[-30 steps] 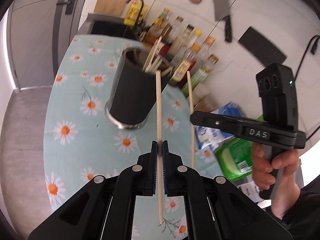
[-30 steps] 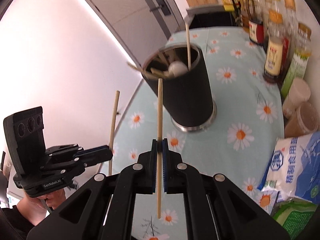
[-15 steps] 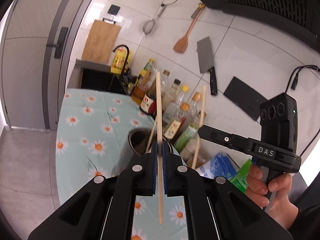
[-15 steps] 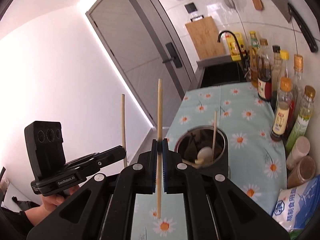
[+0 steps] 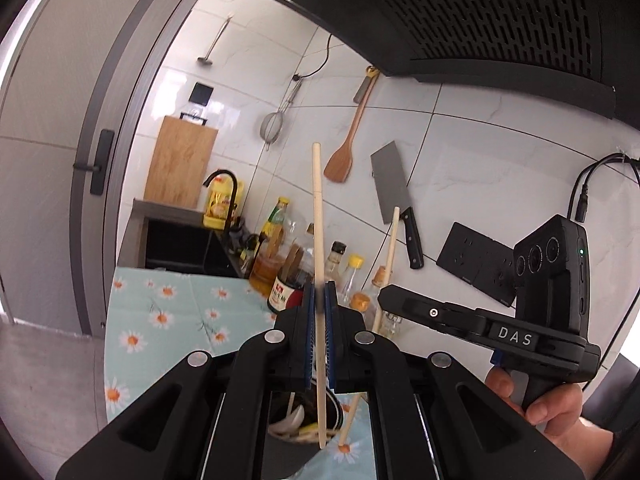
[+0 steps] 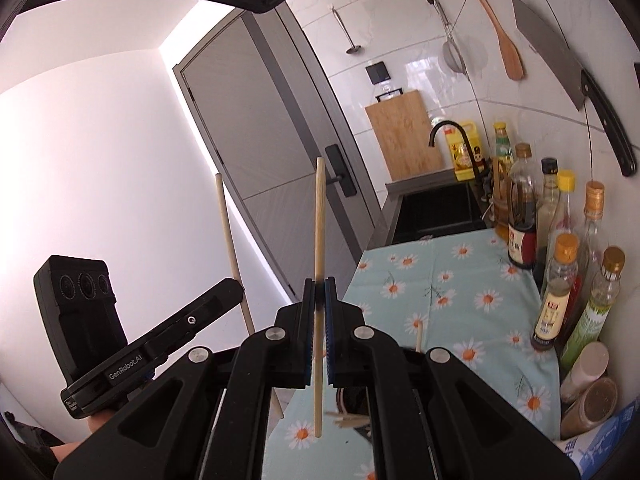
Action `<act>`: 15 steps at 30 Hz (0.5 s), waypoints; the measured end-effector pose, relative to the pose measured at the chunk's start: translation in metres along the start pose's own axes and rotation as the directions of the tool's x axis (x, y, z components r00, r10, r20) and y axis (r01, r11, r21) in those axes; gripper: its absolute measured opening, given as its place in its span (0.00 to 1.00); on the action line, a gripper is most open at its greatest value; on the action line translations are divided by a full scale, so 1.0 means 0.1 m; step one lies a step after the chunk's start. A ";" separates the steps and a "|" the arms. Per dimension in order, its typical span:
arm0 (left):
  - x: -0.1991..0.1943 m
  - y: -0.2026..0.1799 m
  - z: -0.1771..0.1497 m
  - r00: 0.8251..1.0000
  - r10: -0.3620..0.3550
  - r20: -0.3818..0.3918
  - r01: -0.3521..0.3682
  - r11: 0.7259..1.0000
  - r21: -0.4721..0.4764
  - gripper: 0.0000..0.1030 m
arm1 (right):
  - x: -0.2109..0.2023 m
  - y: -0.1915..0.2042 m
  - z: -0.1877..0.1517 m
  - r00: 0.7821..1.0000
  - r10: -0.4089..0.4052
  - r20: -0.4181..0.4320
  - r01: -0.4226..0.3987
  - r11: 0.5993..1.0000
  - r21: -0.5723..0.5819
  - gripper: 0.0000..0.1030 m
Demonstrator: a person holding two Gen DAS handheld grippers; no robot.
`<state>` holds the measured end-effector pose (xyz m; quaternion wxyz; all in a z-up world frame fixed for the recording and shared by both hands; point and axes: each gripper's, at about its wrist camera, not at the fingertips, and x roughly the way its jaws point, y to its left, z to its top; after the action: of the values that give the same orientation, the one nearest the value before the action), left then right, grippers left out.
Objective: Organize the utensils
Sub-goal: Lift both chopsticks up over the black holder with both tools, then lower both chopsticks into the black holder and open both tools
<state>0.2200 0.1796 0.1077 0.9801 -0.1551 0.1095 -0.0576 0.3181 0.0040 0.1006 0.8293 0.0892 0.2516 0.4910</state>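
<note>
Left gripper clenched on an upright chopstick, tip over the utensil holder near the tablecloth's front edge. Right gripper likewise grasping another chopstick.

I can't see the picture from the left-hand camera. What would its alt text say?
The left gripper clamps a wooden chopstick upright above a dark utensil holder on a daisy-print tablecloth. Beside it, the right gripper holds a second chopstick. Behind stand sauce bottles, with a cleaver and wooden spatula on the tiled wall.
</note>
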 end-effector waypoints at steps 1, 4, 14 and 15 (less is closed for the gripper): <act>0.03 -0.01 0.02 1.000 0.001 0.009 -0.001 1.000 0.011 0.04 | 0.00 -0.01 0.02 1.000 -0.001 0.009 0.001 1.000 0.000 0.05; 0.15 -0.06 0.06 1.000 -0.010 0.011 0.009 0.999 0.037 0.04 | 0.02 -0.08 0.08 0.999 -0.012 0.033 0.012 1.000 0.004 0.06; 0.44 -0.07 0.02 0.998 0.016 0.057 -0.021 0.996 0.085 0.04 | 0.08 -0.23 0.15 0.993 -0.065 0.095 0.071 0.996 -0.052 0.05; 0.46 -0.05 0.01 0.998 0.018 0.057 -0.022 0.996 0.081 0.04 | 0.09 -0.25 0.13 0.993 -0.069 0.101 0.075 0.995 -0.061 0.05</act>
<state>0.2643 0.1689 0.1013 0.9889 -0.1152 0.0812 -0.0478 0.3471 0.0009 0.0991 0.8603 0.0772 0.1975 0.4635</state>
